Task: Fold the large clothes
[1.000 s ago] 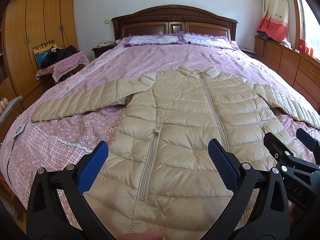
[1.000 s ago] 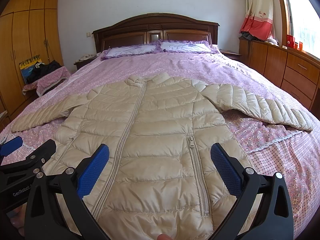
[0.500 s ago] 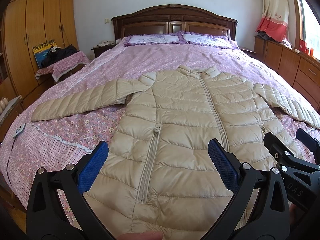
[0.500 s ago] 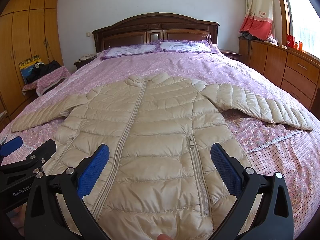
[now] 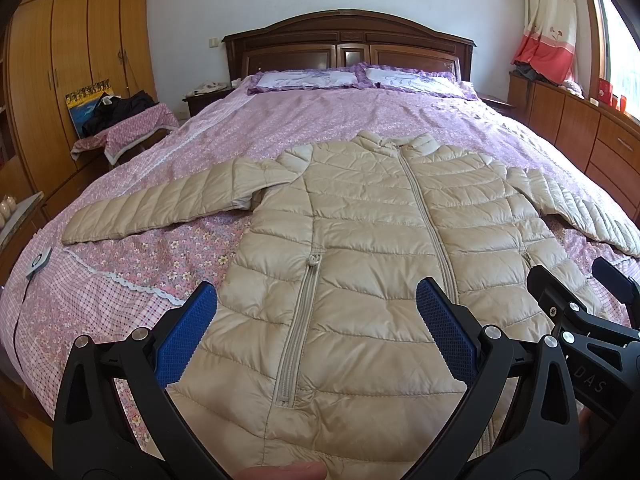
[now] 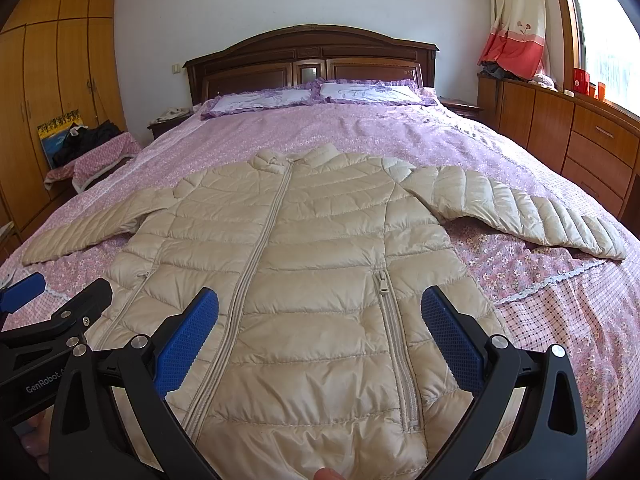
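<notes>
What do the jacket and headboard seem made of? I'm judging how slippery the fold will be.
Beige puffer jacket: likely thin nylon or polyester shell with a slight sheen, quilted into puffy padded channels; filling not visible. Headboard: dark wood, apparently varnished, with glossy carved panels.

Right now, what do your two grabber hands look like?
Both look alike. The left gripper and right gripper each have two black plastic arms with triangular cut-outs, silver bolts, and bumpy blue pads on the fingertips. White lettering marks their sides: GenRobot on the left one, DAS on the right. No cables or sleeves show.
</notes>
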`<state>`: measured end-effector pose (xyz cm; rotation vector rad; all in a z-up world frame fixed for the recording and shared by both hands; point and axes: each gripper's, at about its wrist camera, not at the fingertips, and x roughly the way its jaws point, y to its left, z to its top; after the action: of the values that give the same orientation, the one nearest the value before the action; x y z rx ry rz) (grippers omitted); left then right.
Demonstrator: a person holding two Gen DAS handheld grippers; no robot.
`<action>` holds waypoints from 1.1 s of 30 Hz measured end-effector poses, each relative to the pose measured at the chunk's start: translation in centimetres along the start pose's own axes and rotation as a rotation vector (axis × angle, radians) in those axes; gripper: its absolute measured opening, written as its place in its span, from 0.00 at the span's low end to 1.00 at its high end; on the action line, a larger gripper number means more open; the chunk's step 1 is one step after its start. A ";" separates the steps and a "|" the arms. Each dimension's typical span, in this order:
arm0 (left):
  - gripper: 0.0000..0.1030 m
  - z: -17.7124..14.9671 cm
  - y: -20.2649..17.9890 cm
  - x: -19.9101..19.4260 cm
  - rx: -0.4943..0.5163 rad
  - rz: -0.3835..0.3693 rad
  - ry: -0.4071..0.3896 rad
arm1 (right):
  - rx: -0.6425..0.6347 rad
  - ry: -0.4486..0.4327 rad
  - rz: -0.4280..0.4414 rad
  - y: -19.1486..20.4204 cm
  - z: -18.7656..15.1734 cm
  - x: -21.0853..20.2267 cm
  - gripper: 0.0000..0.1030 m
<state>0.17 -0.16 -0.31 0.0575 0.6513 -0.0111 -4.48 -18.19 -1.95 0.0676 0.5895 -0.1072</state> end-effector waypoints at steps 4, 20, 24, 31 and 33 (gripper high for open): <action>0.96 0.0 0.0 0.0 -0.001 -0.001 0.002 | 0.002 0.003 0.001 0.0 -0.1 0.0 0.95; 0.96 -0.1 0.2 0.3 -0.006 0.003 0.005 | -0.008 0.000 0.007 0.3 -0.2 0.0 0.95; 0.96 0.0 0.3 0.3 -0.008 0.000 0.005 | -0.004 0.005 0.009 0.2 -0.1 0.0 0.95; 0.96 0.0 0.3 0.3 -0.016 -0.012 0.010 | -0.006 0.001 0.007 0.3 0.1 -0.2 0.95; 0.96 0.0 0.3 0.3 -0.017 -0.014 0.011 | -0.007 0.000 0.006 0.3 0.1 -0.2 0.95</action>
<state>0.44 0.18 -0.43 0.0363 0.6625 -0.0183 -4.56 -17.87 -1.78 0.0626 0.5900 -0.0996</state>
